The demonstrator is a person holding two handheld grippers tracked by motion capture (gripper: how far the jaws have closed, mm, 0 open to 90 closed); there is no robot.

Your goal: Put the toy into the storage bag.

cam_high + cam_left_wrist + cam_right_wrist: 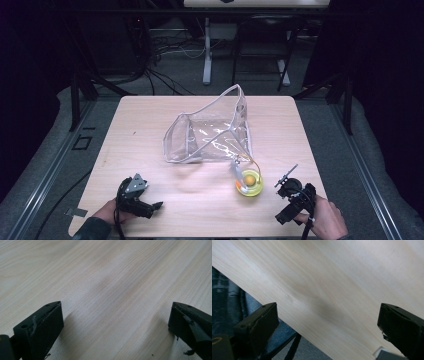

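Clear plastic pouch (207,131) stands mid-bench (150,115), mouth open, nothing inside as far as we see. Yellow toy (248,182) lies just in front of it, untouched. We judge no step begun. Left tool (149,207) spread, empty, near front edge. Right tool (287,200) spread, empty, at right-front corner, over edge. Wide bare bench between.

Table (150,125): bare wood lies open to you along the left side and the near edge. Obstacles: clear plastic bag (210,135) at centre (its open mouth standing up); yellow dish (249,183) just in front of it, near your right gripper (292,197).
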